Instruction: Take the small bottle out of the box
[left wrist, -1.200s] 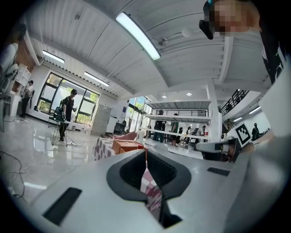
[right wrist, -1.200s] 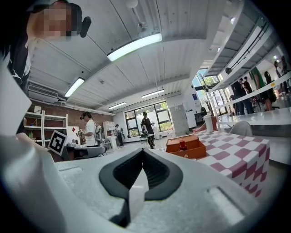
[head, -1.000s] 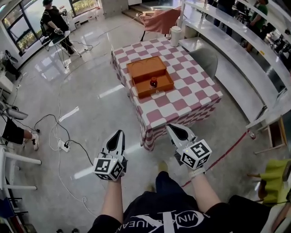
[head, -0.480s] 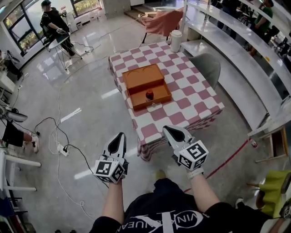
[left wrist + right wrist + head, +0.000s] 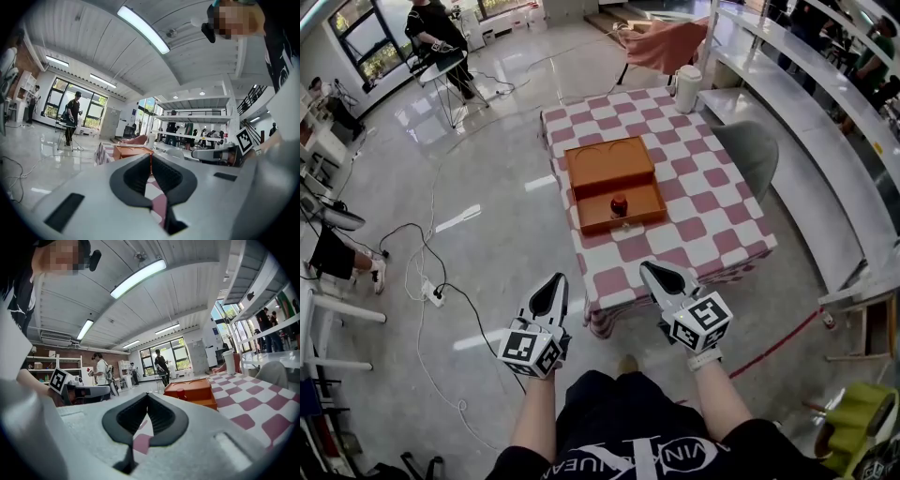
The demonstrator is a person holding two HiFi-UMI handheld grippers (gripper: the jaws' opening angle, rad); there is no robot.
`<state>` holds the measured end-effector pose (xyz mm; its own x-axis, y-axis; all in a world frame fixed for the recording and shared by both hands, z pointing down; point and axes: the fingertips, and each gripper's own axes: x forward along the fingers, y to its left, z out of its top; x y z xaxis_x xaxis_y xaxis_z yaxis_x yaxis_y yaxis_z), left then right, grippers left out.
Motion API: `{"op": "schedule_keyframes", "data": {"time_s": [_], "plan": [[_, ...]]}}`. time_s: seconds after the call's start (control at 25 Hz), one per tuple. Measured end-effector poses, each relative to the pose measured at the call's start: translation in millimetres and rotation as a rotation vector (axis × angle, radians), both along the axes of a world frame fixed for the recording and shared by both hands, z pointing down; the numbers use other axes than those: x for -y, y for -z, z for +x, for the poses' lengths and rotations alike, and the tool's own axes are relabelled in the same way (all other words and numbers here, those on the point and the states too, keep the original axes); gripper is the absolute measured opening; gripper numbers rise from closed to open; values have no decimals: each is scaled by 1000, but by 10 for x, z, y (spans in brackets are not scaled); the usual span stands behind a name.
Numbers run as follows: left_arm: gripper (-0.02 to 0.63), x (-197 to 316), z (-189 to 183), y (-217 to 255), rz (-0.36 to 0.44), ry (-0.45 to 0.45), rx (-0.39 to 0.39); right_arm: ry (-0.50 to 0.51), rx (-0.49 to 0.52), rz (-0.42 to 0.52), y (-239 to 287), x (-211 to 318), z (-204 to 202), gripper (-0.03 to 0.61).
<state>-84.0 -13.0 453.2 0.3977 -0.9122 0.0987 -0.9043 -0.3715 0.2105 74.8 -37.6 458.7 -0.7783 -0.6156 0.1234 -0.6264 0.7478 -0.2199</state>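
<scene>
- Left gripper (image 5: 550, 280): jaws clenched, nothing between them; short of the table's near corner.
- Right gripper (image 5: 651, 269): jaws clenched, empty; at the table's near edge.
- Table (image 5: 705, 228): red-and-white checked cloth.
- Box (image 5: 590, 178): orange, lid open, mid-table.
- Small bottle (image 5: 620, 203): dark red, inside the box's nearer half.
- White container (image 5: 686, 88): at the table's far corner.

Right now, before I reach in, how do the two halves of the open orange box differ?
The far half is empty, while the near half holds the small bottle. The far half has curved marks along its inner face; the near half shows none. Both are orange, about the same size, joined along one edge, and both rest on the checked tablecloth.
</scene>
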Motion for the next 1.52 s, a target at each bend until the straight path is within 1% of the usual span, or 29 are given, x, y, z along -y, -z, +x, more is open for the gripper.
{"op": "schedule_keyframes", "data": {"time_s": [0.2,0.36,0.56,0.76,0.92,1.08,1.2,1.52], "plan": [[15,73,69,-102,-19,-7,2,14,5,-20,-96,106,-28,6],[15,236,98,-169,-28,-17,3,11,-4,-40,-188,233,-35,6],[15,525,147,-232,-28,-42,-1,12,-44,-44,-260,452,-85,6],[15,791,197,-263,-31,-87,11,6,-88,-42,-306,683,-134,6],[15,996,161,-289,-57,-100,15,-17,-106,-52,-361,884,-186,8],[15,1172,97,-362,-61,-115,26,-9,-143,-50,-411,1040,-274,8],[15,1291,75,-403,-78,-124,30,-12,-165,-47,-443,1128,-318,15],[15,1597,60,-461,-79,-174,15,-51,-211,-41,-516,1367,-374,29]]}}
